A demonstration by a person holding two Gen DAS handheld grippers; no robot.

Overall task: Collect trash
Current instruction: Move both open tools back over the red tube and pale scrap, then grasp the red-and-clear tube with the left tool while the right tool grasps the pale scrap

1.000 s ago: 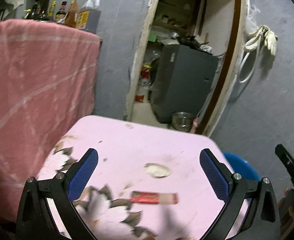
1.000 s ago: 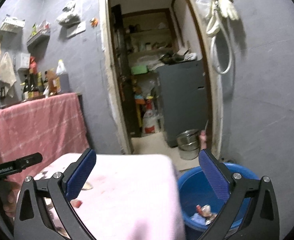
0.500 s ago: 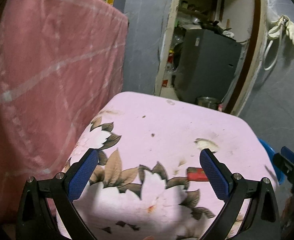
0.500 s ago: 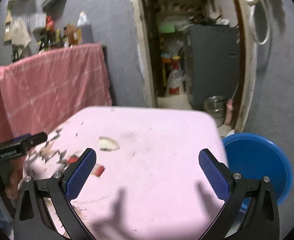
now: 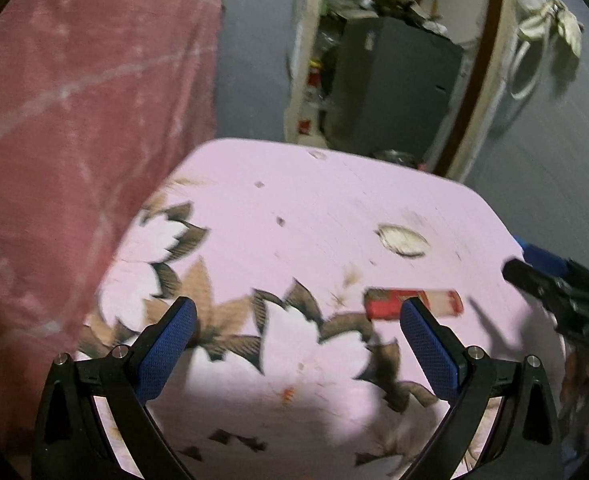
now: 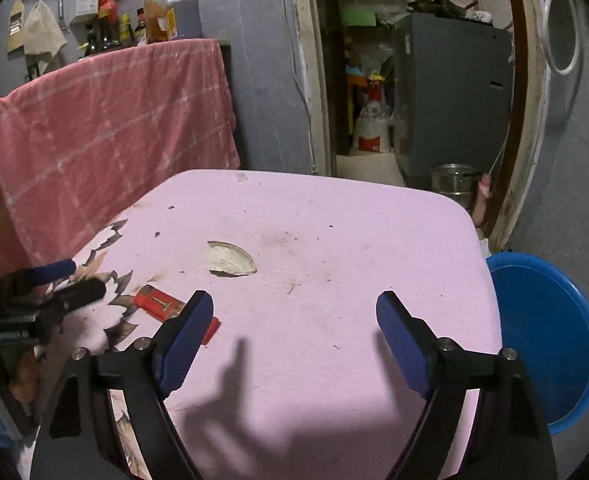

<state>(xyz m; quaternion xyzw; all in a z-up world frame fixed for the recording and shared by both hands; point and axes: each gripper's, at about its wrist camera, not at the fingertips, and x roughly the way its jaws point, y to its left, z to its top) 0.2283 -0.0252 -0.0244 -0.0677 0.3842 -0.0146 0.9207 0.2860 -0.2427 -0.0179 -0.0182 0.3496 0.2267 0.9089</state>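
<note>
Where the pink flowered tablecloth (image 6: 334, 240) ends, we see one blue plastic basin (image 6: 546, 320); it bears one red packet (image 6: 162, 306) and one pale shell-like scrap (image 6: 230, 260). Our left gripper (image 5: 296, 344) is wide and empty; our right gripper (image 6: 294, 336), just narrowing, holds nothing.

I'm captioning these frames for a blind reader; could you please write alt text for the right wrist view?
The right gripper, jaws open and empty, hovers over a pink floral table bearing a red packet and a pale shell-like scrap. The left gripper reaches in from the left near the packet. A blue basin sits on the floor to the right.
</note>
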